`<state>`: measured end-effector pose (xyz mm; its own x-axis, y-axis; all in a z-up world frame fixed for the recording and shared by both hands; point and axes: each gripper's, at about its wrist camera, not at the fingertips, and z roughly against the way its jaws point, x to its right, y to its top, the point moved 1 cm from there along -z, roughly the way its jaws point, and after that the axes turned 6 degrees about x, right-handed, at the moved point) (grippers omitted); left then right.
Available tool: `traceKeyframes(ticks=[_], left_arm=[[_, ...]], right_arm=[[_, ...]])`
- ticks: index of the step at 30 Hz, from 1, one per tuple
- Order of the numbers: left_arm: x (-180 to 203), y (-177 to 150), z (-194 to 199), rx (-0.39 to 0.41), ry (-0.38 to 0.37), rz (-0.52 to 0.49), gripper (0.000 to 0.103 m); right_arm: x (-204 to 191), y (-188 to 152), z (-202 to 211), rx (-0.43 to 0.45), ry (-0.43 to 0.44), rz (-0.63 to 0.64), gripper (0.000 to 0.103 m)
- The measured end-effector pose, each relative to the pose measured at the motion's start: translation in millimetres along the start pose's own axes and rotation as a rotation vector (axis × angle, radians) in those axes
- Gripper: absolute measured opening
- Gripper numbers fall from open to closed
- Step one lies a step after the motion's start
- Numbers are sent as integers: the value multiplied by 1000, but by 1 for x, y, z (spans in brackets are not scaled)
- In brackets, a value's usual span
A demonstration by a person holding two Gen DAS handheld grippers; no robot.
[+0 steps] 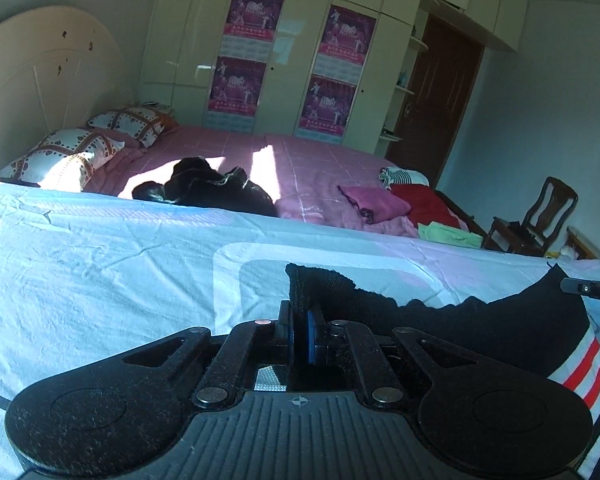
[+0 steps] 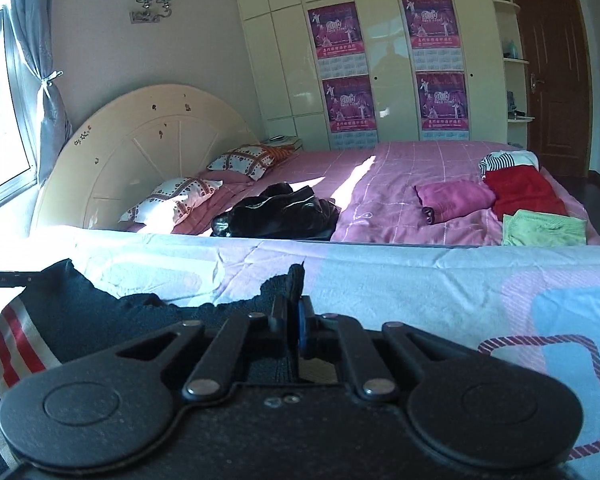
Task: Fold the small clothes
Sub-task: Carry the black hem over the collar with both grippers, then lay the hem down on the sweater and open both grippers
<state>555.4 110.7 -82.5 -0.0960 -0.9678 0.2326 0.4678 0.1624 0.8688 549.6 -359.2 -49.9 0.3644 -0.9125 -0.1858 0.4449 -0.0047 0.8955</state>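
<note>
A small black garment (image 1: pixel 500 328) with red, white and navy stripes lies on a pale blue sheet (image 1: pixel 100 280). My left gripper (image 1: pixel 301 320) is shut on one black edge of it, and the cloth stands up between the blue pads. In the right wrist view my right gripper (image 2: pixel 295 312) is shut on the other black edge of the same garment (image 2: pixel 100 320), whose striped part (image 2: pixel 12 348) hangs at the left. Each gripper's tip shows at the border of the other's view.
Beyond the sheet's far edge is a pink bed (image 2: pixel 400 168) with a black jacket (image 2: pixel 280 212), folded pink (image 2: pixel 452 196), red (image 2: pixel 520 192) and green (image 2: pixel 544 228) clothes and two pillows. A wardrobe with posters, a brown door and a wooden chair (image 1: pixel 540 220) stand behind.
</note>
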Motion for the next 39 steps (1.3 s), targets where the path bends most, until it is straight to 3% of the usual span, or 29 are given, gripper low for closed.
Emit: traceKeyframes(ticks=[3, 6, 7, 10, 12, 13, 15, 17, 21, 25, 30, 34, 37, 39], left_arm=[[-7, -6, -16, -33, 28, 11, 5], [-7, -19, -37, -121, 66, -17, 6], [-7, -20, -39, -118, 70, -21, 6], [-2, -20, -41, -123, 99, -66, 19], [0, -17, -38, -121, 189, -107, 75], [-2, -15, -31, -102, 236, -112, 80], [-7, -10, -8, -41, 241, -82, 80], [-3, -7, 20, 24, 251, -94, 80], [41, -10, 50, 69, 162, -195, 80], [98, -13, 27, 13, 26, -236, 80], [126, -31, -15, -108, -15, -195, 80], [116, -46, -23, -143, 13, -203, 80], [88, -49, -9, -117, 72, -195, 80], [79, -52, 1, -106, 106, -223, 80]], right_arm=[[8, -7, -12, -26, -38, -17, 6], [15, -24, -31, -119, -84, -22, 6], [17, -31, -37, -147, -86, -23, 6], [18, -32, -36, -142, -87, -35, 6], [15, -30, -31, -139, -98, -18, 9], [11, -27, -24, -128, -118, -1, 22], [3, -23, -5, -87, -170, 49, 32], [-6, -20, 21, -39, -157, 76, 37], [-45, -25, 41, -59, -50, 139, 19], [-98, -22, 2, -119, 43, 133, 12], [-135, -29, -51, -193, 90, 151, 11], [-135, -43, -55, -216, 30, 247, 9], [-89, -40, -39, -201, -182, 215, 9], [-52, -41, -29, -206, -230, 148, 8]])
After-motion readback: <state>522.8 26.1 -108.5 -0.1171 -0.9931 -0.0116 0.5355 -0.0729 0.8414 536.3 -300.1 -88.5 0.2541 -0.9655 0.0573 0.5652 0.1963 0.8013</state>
